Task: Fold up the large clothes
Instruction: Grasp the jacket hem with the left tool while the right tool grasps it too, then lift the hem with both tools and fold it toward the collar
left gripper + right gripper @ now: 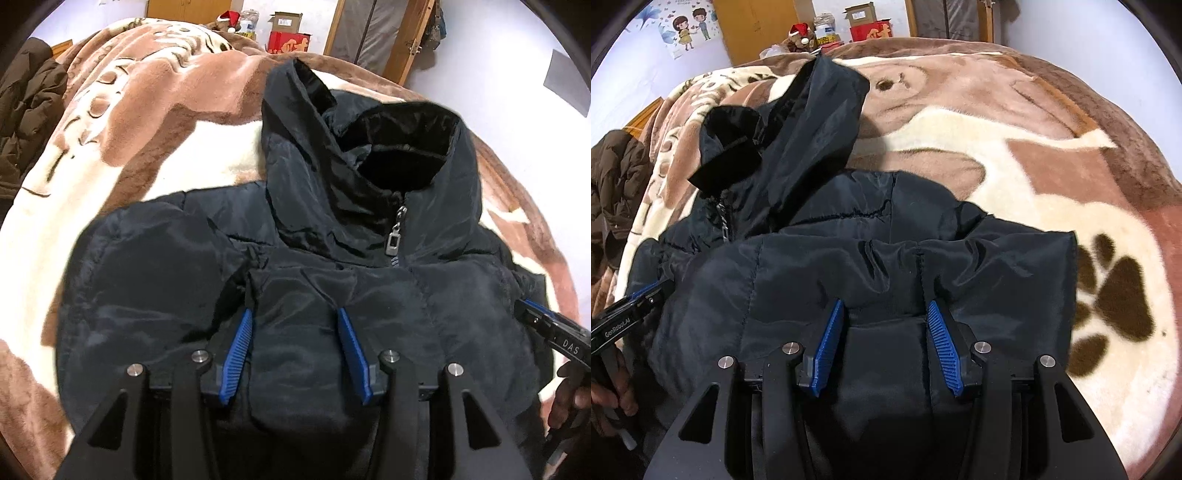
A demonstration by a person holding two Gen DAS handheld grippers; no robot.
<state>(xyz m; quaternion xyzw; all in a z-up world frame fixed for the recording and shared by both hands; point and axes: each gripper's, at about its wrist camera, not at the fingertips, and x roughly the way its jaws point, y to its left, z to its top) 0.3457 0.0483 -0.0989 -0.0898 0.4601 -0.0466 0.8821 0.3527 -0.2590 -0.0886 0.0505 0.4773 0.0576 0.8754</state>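
Blanket (pixel 1052 155) spread over bed, ahead of and under both tools.

Dark padded jacket (pixel 147 280) on blanket, directly beneath both tools; hood (pixel 369 155) and zipper pull (pixel 393 236) ahead of left gripper, zip closed to collar.

Lower part of jacket lifted over chest, judged mid-fold; final flattening, hood tuck left.

Left gripper (pixel 295 317): jaws half-wide, pads clamped on thick bunch of jacket fabric.

Right gripper (pixel 886 314): same, half-wide, clamped on fabric roll.

Brown coat (pixel 617 173) far left, untouched, likely next.
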